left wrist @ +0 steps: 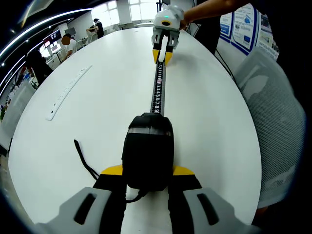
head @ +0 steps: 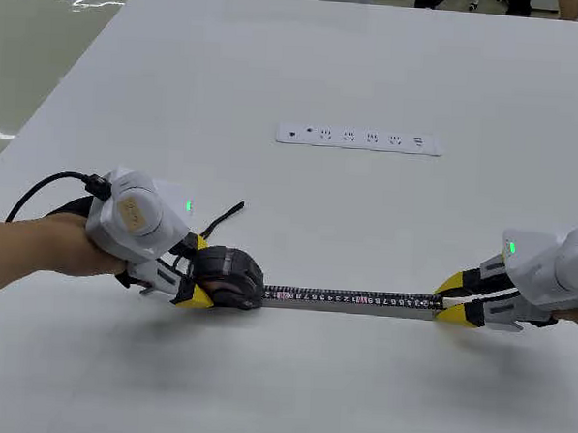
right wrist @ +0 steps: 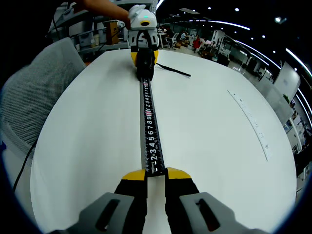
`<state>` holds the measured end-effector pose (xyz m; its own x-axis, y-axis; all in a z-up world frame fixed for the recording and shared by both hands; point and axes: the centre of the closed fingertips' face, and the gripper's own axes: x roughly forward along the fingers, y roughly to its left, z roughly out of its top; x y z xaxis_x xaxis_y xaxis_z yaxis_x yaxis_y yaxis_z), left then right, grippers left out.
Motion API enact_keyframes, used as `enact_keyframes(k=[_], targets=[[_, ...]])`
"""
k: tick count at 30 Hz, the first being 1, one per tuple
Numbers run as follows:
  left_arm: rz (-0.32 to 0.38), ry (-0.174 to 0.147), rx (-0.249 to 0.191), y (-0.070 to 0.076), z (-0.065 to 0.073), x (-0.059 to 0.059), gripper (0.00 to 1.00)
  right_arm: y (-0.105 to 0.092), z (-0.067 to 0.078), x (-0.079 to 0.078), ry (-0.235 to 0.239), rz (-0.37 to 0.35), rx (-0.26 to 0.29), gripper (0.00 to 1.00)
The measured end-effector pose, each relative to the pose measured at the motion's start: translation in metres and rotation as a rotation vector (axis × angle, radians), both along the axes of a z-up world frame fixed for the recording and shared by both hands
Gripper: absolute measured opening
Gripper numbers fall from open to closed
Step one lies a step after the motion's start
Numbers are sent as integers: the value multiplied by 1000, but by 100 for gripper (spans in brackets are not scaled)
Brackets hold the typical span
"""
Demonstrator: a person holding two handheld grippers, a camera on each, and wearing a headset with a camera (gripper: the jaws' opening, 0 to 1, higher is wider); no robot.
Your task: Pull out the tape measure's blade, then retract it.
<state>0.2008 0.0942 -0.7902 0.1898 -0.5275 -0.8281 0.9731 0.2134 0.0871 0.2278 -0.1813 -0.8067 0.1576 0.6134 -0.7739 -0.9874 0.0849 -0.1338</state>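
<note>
The black tape measure case (head: 229,276) rests on the white table, with my left gripper (head: 197,270) shut on it; in the left gripper view the case (left wrist: 147,150) sits between the yellow-tipped fingers (left wrist: 113,170). Its dark blade (head: 353,298) runs to the right, flat just above the table, to my right gripper (head: 453,298), which is shut on the blade's end. In the right gripper view the blade (right wrist: 148,134) with white numerals stretches from my right gripper (right wrist: 156,172) back to the case (right wrist: 144,66). A black wrist strap (head: 221,216) trails from the case.
A white power strip (head: 359,139) lies flat on the table beyond the blade. A black cable (head: 18,212) runs from the left gripper down off the near left edge. A mesh chair (right wrist: 34,83) stands by the table's near side.
</note>
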Motion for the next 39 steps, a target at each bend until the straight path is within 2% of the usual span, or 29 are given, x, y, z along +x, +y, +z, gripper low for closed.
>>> enact_keyframes(k=[13, 21, 26, 27, 39], targets=[[-1, 1, 5, -1, 0, 0, 27, -6, -1, 0, -5, -5, -16, 12], [-18, 7, 37, -2, 0, 0, 28, -7, -3, 4, -14, 9, -45, 13], [-11, 25, 37, -1, 0, 2, 28, -7, -5, 4, -14, 10, -51, 14], [-15, 27, 39, -1, 0, 2, 29, -7, -3, 4, -19, 10, -67, 14], [5, 57, 57, -5, -5, -1, 32, -7, -2, 4, -5, -20, -63, 16]])
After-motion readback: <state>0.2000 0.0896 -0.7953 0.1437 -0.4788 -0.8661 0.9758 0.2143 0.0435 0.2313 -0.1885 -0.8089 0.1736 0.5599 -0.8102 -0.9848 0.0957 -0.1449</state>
